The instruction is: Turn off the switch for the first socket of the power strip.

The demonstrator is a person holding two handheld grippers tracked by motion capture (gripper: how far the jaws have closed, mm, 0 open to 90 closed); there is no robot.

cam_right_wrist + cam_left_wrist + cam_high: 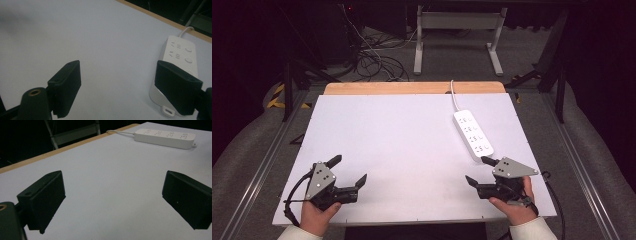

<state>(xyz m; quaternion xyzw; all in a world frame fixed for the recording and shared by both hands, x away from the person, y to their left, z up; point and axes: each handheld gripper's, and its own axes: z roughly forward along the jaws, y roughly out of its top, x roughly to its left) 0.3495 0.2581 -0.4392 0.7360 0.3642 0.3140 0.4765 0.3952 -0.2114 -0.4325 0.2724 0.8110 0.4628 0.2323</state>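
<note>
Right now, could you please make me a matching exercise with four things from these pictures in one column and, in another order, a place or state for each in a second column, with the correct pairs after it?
Things:
1. left tool
2. right tool
3. power strip
4. wooden edge

Places or states:
A. white, lying on the right part of the white table top, cord running to the far side
B. open, at the near left corner, holding nothing
C. along the far side of the table
D. open, one jaw close beside the near end of the power strip

Pairs: 1-B, 2-D, 3-A, 4-C
</note>
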